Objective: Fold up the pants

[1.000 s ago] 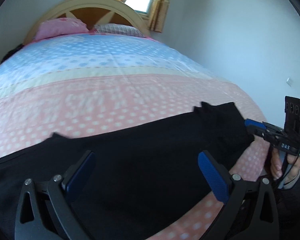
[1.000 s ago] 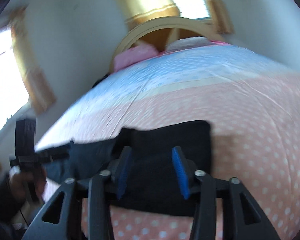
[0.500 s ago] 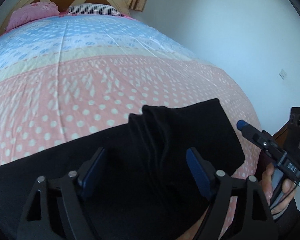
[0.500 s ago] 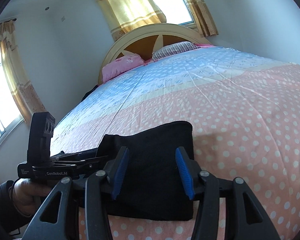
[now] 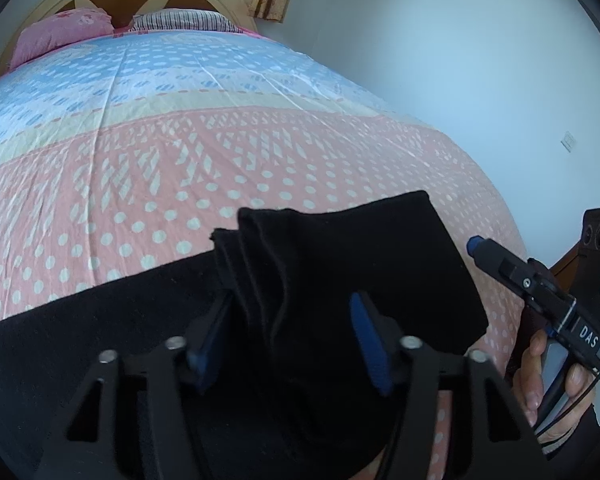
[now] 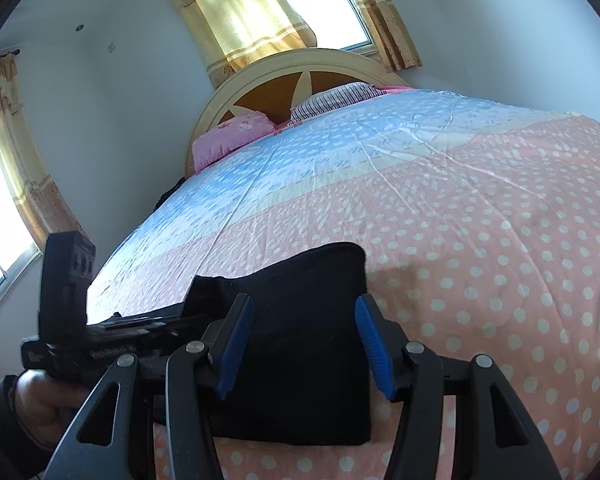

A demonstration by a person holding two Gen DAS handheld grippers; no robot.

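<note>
The black pants (image 5: 340, 264) lie on the pink dotted bedspread near the foot of the bed, with one end folded over into a thick stack (image 6: 312, 320). My left gripper (image 5: 288, 340) is half open, its jaws either side of the raised folded edge of the pants, not clamped. My right gripper (image 6: 304, 344) is open just above the folded stack and holds nothing. The right gripper also shows in the left wrist view (image 5: 540, 288), to the right of the fold. The left gripper shows in the right wrist view (image 6: 100, 328), low on the left.
The bed (image 5: 180, 140) has a pink, cream and blue dotted cover. Two pillows (image 6: 236, 136) lie by the cream headboard (image 6: 300, 64). White walls stand close on the right (image 5: 460, 60). Curtained windows (image 6: 252, 12) are behind the bed.
The left gripper has moved forward and narrowed around the folded edge of the pants. The right gripper has stayed over the folded stack, open.
</note>
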